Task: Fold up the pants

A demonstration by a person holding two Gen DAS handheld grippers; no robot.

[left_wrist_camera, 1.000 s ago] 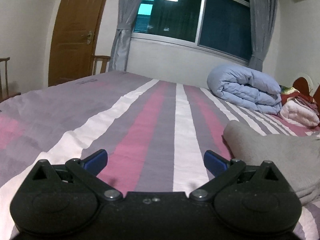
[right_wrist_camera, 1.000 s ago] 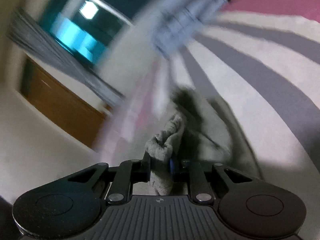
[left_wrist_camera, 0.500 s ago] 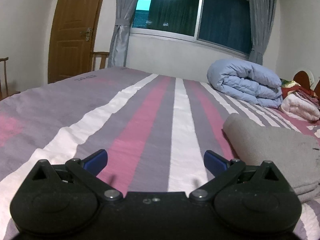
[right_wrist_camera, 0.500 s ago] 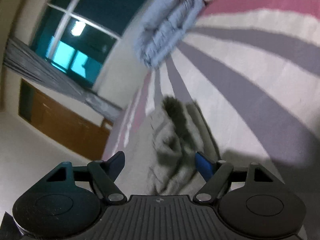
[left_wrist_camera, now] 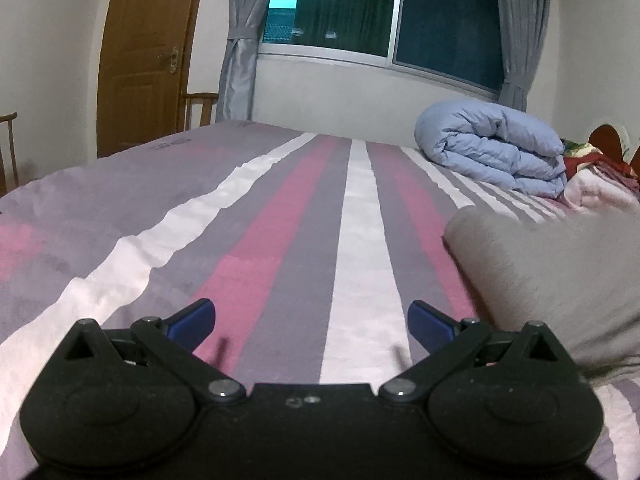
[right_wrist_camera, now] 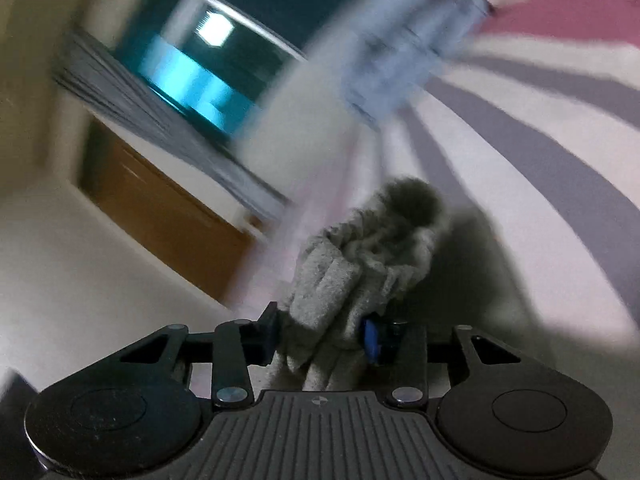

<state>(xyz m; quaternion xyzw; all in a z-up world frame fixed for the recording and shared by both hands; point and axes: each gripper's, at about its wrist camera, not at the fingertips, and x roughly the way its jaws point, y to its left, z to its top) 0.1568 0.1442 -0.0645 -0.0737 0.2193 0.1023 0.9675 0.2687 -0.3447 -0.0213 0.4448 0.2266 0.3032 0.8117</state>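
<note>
The grey fleece pants [left_wrist_camera: 552, 272] lie folded on the striped bed [left_wrist_camera: 280, 220], just right of my left gripper [left_wrist_camera: 312, 320]. That gripper hovers low over the bedspread, open, with nothing between its blue pads. In the blurred, tilted right wrist view, my right gripper [right_wrist_camera: 320, 332] has its jaws closing on a thick bunch of the pants [right_wrist_camera: 360, 256]. The cloth fills the gap and touches both pads. The bunch stands up ahead of the fingers and casts a dark shadow on the bed to the right.
A rolled light-blue duvet [left_wrist_camera: 492, 152] and pink and red bedding [left_wrist_camera: 596, 188] sit at the bed's far right. Beyond the bed are a curtained window [left_wrist_camera: 384, 12], a brown door [left_wrist_camera: 140, 60] and wooden chairs [left_wrist_camera: 200, 108] on the left.
My right gripper, shut on a thin fold a second ago, opened wide and has now closed on a thicker bunch of the pants. The left gripper stayed open and barely moved.
</note>
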